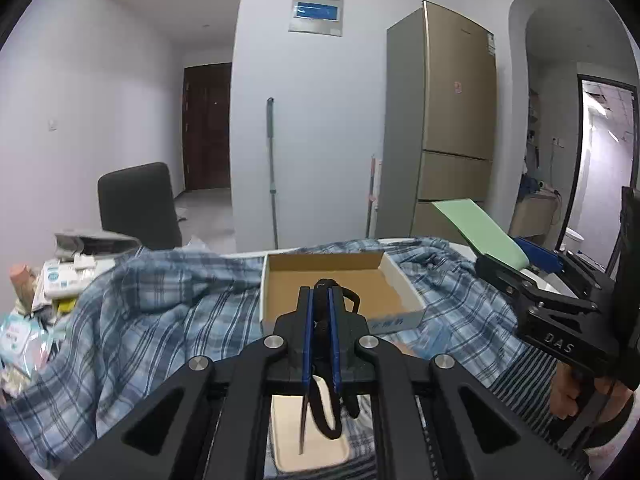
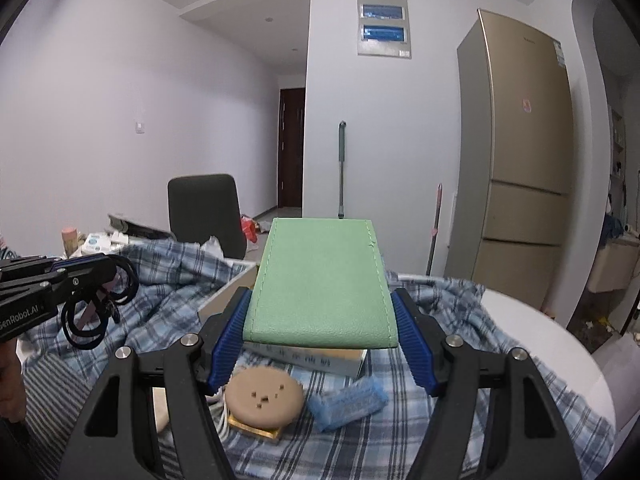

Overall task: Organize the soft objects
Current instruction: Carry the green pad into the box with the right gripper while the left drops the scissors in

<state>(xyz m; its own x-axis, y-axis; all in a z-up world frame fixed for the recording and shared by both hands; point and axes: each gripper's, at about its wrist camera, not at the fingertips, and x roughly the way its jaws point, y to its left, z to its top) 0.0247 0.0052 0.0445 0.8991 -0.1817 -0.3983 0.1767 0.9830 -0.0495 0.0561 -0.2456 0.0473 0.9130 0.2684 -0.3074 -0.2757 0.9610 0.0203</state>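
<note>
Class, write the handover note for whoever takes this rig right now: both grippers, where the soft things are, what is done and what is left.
Left gripper: shut on black hair ties, held above the cardboard box.
Right gripper: shut on green pad, also held up, near the box.
On the plaid cloth: round tan puff, blue packet, cream pad.
Done: nothing visible in the box yet.
Left: probably drop both held items into the box, then collect the rest.
</note>
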